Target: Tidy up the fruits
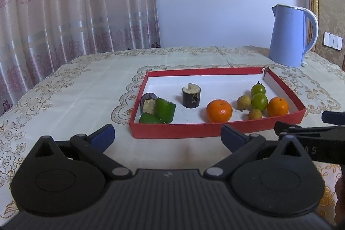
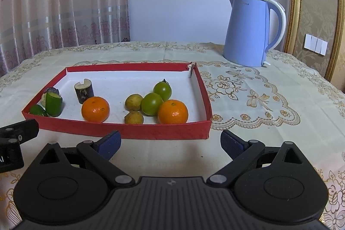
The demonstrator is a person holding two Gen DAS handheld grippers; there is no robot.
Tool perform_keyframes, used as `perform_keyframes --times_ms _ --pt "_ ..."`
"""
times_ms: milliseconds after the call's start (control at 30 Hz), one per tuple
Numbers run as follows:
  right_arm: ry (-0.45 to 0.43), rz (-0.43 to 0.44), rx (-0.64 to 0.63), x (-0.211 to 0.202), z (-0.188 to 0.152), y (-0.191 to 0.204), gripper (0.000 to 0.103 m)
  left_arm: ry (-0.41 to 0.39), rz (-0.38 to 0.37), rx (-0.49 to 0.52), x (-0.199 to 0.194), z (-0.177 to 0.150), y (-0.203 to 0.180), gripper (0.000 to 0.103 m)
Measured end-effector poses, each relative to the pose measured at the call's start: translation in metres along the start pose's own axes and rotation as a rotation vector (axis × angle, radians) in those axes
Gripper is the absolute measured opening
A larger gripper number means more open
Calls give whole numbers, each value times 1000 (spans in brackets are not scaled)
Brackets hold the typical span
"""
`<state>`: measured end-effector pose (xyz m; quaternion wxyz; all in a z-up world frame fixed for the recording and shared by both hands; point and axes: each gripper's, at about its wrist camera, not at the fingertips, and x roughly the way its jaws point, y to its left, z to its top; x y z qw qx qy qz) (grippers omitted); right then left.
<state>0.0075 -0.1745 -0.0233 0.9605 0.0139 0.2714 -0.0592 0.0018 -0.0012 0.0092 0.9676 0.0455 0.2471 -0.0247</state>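
Already every fruit lies inside the red tray [image 2: 120,132]; left gripper [image 1: 167,135] and right gripper [image 2: 170,141] hover before it, fingers released, fitting sorting underway or finished.

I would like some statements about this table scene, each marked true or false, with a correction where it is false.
1. Two oranges lie in the red tray. True: one orange near the middle, the other orange by the right wall.
2. The left gripper is shut on a green fruit. False: its jaws stand open and empty, in front of the tray.
3. The blue kettle stands inside the tray. False: it stands on the tablecloth, behind the tray.
4. The right gripper is open. True.
5. The dark cut stalk piece stands upright. True.
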Motion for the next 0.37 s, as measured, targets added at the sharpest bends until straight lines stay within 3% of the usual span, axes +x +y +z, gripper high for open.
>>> perform_keyframes --times_ms 367 --pt "6 4 -2 1 -2 2 99 0 -16 -23 2 -1 4 103"
